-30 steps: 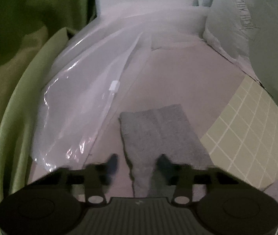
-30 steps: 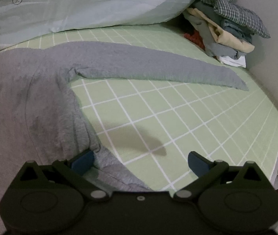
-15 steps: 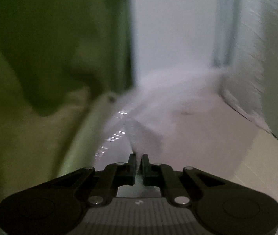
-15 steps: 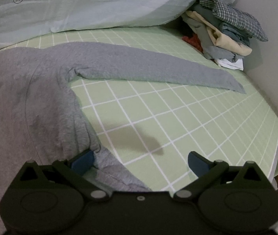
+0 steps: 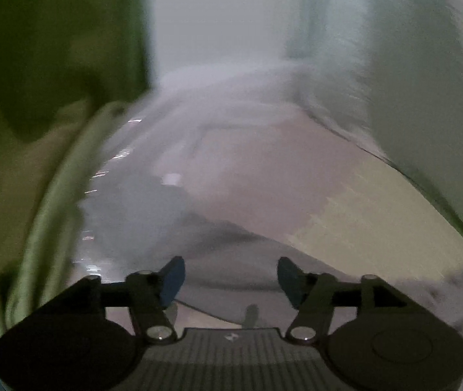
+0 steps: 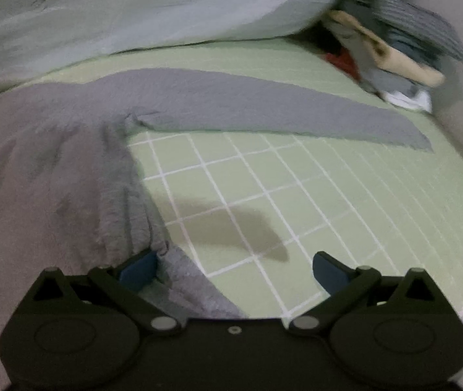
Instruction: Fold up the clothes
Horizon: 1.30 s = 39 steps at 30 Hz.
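- Jaws of our left gripper (image 5: 229,279) stand wide apart with nothing between them; its blue pads (image 5: 173,278) hang above blurred grey cloth.
- Under that gripper we see a grey sleeve (image 5: 140,208), smeared by motion, lying partly over a clear plastic bag (image 5: 114,163) with bright glints along its creases.
- Beyond the bag we make out a pinkish sheet (image 5: 264,169), and to its right a patch of the green checked bedsheet (image 5: 378,215); a pale quilt (image 5: 426,81) rises on the far right and a green curtain (image 5: 52,49) fills the left.
- Our right gripper (image 6: 233,270) is likewise spread wide and holds nothing. Its left pad (image 6: 138,268) touches the side edge of the grey hoodie (image 6: 52,179), while the right pad is over bare sheet, well apart from the cloth.
- We see the hoodie spread flat on the green checked bedsheet (image 6: 329,202), its body at the left of the right wrist view, and one long sleeve (image 6: 280,110) stretched straight out to the right across the bed.
- Between the pads the gripper's shadow falls on the sheet.
- Behind the sleeve lies a pale quilt (image 6: 166,9) printed with a carrot, and at the far right corner a pile of clothes (image 6: 394,52) sits against the wall, near the sleeve's cuff but not touching it.
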Available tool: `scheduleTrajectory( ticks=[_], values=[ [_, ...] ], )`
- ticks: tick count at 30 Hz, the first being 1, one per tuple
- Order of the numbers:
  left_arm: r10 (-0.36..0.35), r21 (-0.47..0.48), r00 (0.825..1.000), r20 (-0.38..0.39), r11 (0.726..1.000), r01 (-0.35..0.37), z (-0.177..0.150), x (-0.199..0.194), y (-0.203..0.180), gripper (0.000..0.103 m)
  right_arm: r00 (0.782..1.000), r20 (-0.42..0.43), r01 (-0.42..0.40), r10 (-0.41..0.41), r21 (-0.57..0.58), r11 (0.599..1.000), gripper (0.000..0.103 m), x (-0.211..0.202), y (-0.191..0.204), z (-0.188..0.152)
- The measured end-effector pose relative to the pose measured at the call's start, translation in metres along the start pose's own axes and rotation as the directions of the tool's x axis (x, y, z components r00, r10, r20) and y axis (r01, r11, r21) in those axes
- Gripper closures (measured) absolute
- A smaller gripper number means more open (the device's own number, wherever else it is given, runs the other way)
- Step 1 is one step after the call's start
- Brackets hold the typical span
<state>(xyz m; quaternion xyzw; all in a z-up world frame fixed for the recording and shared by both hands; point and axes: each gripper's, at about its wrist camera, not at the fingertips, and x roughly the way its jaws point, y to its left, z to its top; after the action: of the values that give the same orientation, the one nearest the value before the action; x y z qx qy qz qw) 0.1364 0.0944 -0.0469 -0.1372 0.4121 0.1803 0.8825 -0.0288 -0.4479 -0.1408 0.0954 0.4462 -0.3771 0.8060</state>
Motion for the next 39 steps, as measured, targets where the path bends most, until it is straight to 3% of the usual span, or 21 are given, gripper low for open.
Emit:
scheduleTrajectory(
  ticks=[5, 8, 15, 19, 21, 24, 25, 28, 29, 30, 32, 33, 35, 39],
  values=[
    [-0.110, 0.138, 0.994, -0.017, 0.984, 0.111, -0.022, -0.012, -0.070, 0.024, 0.994, 0.033, -0.102, 0.105, -0.090, 0.991, 0.000, -0.006, -0.005, 0.028],
    [-0.174, 0.204, 0.984, -0.032, 0.963, 0.177, -0.034, -0.013, -0.112, 0.019, 0.976, 0.066, -0.203, 0.207, -0.067, 0.977, 0.000, -0.007, -0.012, 0.055],
    [-0.278, 0.332, 0.957, -0.084, 0.898, 0.290, -0.039, 0.007, -0.216, 0.015, 0.933, 0.117, -0.318, 0.340, -0.174, 0.932, 0.000, 0.026, 0.016, 0.135],
    [-0.301, 0.380, 0.941, -0.153, 0.861, 0.337, -0.032, 0.048, -0.266, 0.014, 0.918, 0.096, -0.358, 0.385, -0.222, 0.907, 0.000, 0.067, 0.042, 0.179],
    [-0.294, 0.395, 0.931, -0.215, 0.846, 0.358, -0.033, 0.070, -0.286, 0.014, 0.913, 0.056, -0.381, 0.403, -0.230, 0.895, 0.002, 0.086, 0.051, 0.185],
    [-0.271, 0.411, 0.921, -0.278, 0.833, 0.369, -0.042, 0.091, -0.300, 0.015, 0.904, -0.005, -0.416, 0.428, -0.241, 0.877, 0.014, 0.114, 0.064, 0.195],
    [-0.267, 0.412, 0.918, -0.292, 0.831, 0.373, -0.045, 0.096, -0.303, 0.018, 0.900, -0.025, -0.428, 0.435, -0.243, 0.870, 0.017, 0.123, 0.068, 0.198],
    [-0.279, 0.399, 0.910, -0.307, 0.830, 0.390, -0.053, 0.097, -0.301, 0.049, 0.879, -0.038, -0.469, 0.475, -0.252, 0.847, 0.023, 0.129, 0.066, 0.191],
    [-0.270, 0.404, 0.917, -0.293, 0.834, 0.375, -0.054, 0.095, -0.299, 0.062, 0.873, -0.039, -0.477, 0.486, -0.270, 0.836, 0.036, 0.128, 0.065, 0.191],
    [-0.265, 0.411, 0.922, -0.282, 0.835, 0.366, -0.056, 0.091, -0.299, 0.068, 0.867, -0.041, -0.486, 0.496, -0.288, 0.825, 0.046, 0.126, 0.064, 0.191],
    [-0.272, 0.408, 0.923, -0.272, 0.836, 0.366, -0.056, 0.083, -0.296, 0.084, 0.862, -0.052, -0.495, 0.504, -0.300, 0.816, 0.090, 0.122, 0.060, 0.193],
    [-0.282, 0.397, 0.921, -0.268, 0.839, 0.372, -0.054, 0.078, -0.294, 0.085, 0.844, -0.063, -0.526, 0.532, -0.287, 0.800, 0.092, 0.121, 0.055, 0.193],
    [-0.308, 0.388, 0.918, -0.249, 0.837, 0.386, -0.049, 0.061, -0.290, 0.088, 0.832, -0.044, -0.541, 0.553, -0.287, 0.791, 0.093, 0.111, 0.044, 0.188],
    [-0.393, 0.400, 0.901, -0.182, 0.808, 0.433, -0.047, 0.005, -0.273, 0.089, 0.823, 0.050, -0.525, 0.567, -0.316, 0.790, 0.093, 0.063, 0.018, 0.176]
  ],
)
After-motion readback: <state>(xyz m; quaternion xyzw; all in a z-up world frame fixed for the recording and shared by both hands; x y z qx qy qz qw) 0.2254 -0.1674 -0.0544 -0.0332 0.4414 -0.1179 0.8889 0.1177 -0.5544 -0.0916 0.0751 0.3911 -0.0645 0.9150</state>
